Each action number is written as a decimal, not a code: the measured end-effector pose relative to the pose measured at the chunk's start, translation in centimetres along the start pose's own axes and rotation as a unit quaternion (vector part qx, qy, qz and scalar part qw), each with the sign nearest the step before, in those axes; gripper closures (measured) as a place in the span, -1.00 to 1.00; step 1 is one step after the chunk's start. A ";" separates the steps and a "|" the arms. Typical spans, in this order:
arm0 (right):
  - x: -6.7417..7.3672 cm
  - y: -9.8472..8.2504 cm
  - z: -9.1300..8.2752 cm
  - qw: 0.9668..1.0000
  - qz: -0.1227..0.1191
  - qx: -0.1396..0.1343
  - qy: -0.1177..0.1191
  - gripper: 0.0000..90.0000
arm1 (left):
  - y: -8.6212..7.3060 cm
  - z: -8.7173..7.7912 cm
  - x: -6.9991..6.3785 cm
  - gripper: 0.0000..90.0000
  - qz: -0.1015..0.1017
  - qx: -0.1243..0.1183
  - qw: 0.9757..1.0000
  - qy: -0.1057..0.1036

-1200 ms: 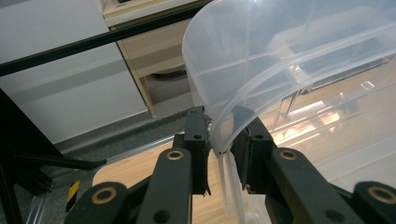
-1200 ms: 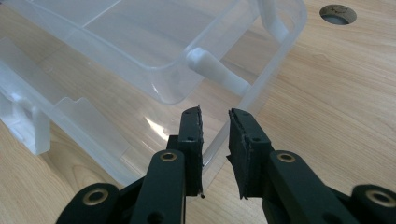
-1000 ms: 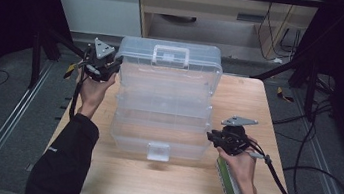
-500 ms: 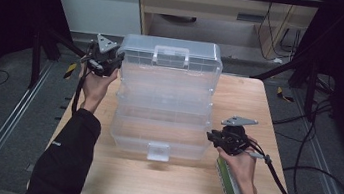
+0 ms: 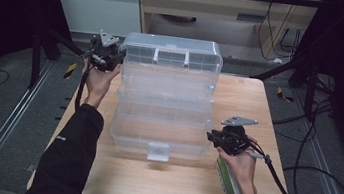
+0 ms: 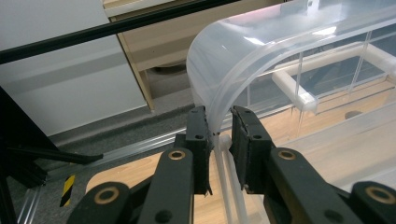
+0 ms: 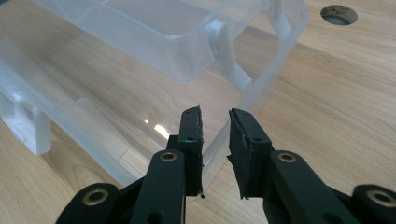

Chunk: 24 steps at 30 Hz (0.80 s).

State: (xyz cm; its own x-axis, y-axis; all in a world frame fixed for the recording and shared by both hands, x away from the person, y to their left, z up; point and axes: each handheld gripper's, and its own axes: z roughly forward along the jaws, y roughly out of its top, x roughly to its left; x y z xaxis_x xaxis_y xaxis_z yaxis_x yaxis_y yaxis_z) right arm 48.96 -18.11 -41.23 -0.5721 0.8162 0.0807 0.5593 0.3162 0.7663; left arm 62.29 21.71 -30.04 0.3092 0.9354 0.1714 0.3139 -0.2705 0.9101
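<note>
A clear plastic organiser box (image 5: 161, 126) lies on the wooden table (image 5: 260, 103) with its lid (image 5: 169, 61) swung up at the far side. My left gripper (image 5: 116, 60) is at the lid's far left corner. In the left gripper view the lid's curved rim (image 6: 243, 51) runs down between the jaws of the left gripper (image 6: 219, 140), and the pads press on it. My right gripper (image 5: 211, 136) is at the base's near right corner. In the right gripper view the base's thin wall (image 7: 261, 79) passes between the jaws of the right gripper (image 7: 215, 135), held there.
A white latch tab (image 5: 158, 151) sticks out at the box's front. A green-and-white oblong thing (image 5: 229, 185) lies under the right hand. The table has a round hole (image 7: 338, 14). A wooden cabinet (image 5: 211, 11) and dark frame bars stand behind, with cables on the floor at right.
The left hand has moved a little up and away with the lid's corner, tipping the lid further open. The right hand and the base have kept still.
</note>
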 end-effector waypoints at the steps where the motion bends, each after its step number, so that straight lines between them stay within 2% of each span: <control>1: 0.0 0.0 0.0 1.000 0.000 0.000 0.000 0.67 | 0.0 0.1 0.0 0.70 -0.002 -0.001 1.000 0.000; 6: 0.0 0.0 0.0 1.000 0.000 0.000 0.000 0.67 | 0.1 0.4 0.2 0.71 -0.007 0.000 1.000 -0.002; 11: 0.0 0.0 0.0 1.000 -0.001 0.000 0.000 0.67 | 0.4 1.1 0.2 0.70 -0.004 0.009 1.000 0.003; 24: 0.0 0.0 0.0 1.000 -0.001 0.000 -0.001 0.67 | 0.6 2.3 0.4 0.70 -0.016 0.009 1.000 0.008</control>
State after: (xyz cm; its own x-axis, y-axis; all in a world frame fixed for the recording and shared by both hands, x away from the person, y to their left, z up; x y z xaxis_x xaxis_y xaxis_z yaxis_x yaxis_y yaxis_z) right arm 48.91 -18.09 -41.24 -0.5713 0.8170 0.0782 0.5590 0.3176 0.7659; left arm 64.64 21.39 -30.32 0.2843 0.9472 0.1484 0.3403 -0.2444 0.9080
